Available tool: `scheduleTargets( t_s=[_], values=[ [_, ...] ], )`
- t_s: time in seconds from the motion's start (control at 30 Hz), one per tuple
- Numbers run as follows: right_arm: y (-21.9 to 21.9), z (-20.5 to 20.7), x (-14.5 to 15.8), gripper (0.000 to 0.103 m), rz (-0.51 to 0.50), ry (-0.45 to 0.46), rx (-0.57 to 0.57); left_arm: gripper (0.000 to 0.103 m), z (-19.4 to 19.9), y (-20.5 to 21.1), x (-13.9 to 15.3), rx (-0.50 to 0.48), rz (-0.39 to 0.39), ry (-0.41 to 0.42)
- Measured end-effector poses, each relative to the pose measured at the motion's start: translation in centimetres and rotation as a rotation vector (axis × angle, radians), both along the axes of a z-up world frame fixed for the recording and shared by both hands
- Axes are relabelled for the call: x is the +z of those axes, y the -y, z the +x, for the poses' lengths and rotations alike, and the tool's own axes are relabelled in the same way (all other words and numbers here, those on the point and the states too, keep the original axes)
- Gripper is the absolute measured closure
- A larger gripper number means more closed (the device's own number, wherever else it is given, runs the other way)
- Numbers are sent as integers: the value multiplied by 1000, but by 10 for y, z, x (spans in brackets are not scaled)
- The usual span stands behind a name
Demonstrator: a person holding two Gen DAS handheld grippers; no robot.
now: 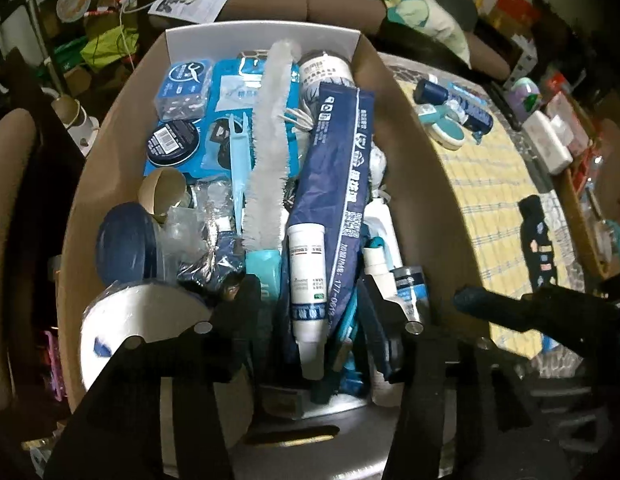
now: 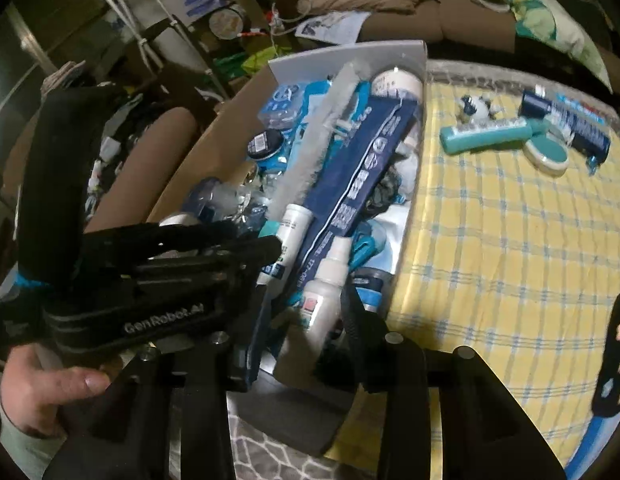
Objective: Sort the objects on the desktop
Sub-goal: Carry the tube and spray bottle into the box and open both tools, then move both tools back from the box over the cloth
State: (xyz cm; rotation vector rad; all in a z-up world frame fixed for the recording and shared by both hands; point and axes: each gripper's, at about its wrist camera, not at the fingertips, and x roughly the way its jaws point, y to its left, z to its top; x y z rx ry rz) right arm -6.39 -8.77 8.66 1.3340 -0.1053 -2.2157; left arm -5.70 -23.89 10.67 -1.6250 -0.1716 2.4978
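Step in hand: both tongs hang over the near end of the cardboard box point(image 1: 405, 128), which is already packed with blue and white items; judged a drop-off stage of the sorting.
Left tongs point(image 1: 310, 320): part-open, fingers astride the near-end clutter; a white tube bottle point(image 1: 306, 280) lies between them, no pad seen pressing it. Judged released.
Right tongs point(image 2: 306, 320): part-open over a white bottle point(image 2: 321, 304) at the box's near end; contact cannot be told, since the fingers are dark and the frame is soft.
In the box: white bottle brush point(image 1: 270, 140) and dark blue packet point(image 1: 333, 172) lie lengthwise, 6 to 12 o'clock.
Left to sort: on the yellow checked cloth point(image 2: 489, 240) over the table, at 1 o'clock in the right wrist view, a teal bottle point(image 2: 485, 136), round teal tin point(image 2: 547, 156) and dark blue tube point(image 2: 565, 120).
Next move calls for: lifting clear of the box and reaching to that group, tongs wide enough for the bottle's body.
Hidden: box floor and lower layers buried; labels unreadable; a dark object at the cloth's right edge is cut off.
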Motion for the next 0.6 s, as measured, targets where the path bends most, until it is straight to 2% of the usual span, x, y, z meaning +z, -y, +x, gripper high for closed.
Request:
scheduleTargets(
  t_s=[0.13,0.3,0.43,0.5,0.6],
  values=[
    [-11,7,13,65,-14,-21,2,38,14,-1,16,2,-1,-36],
    [-21,20,31,39,15,-82,0,20,38,-10,34,-11,-28,-85],
    [-34,30,34,29,35,-93,-10,11,59,-16,41,11,-55,-115],
    [-43,34,35,18,36,-94,-24,2,68,-20,45,21,-65,-131],
    [-61,41,38,13,32,-102,-55,0,78,-27,49,17,-43,-142]
  ],
)
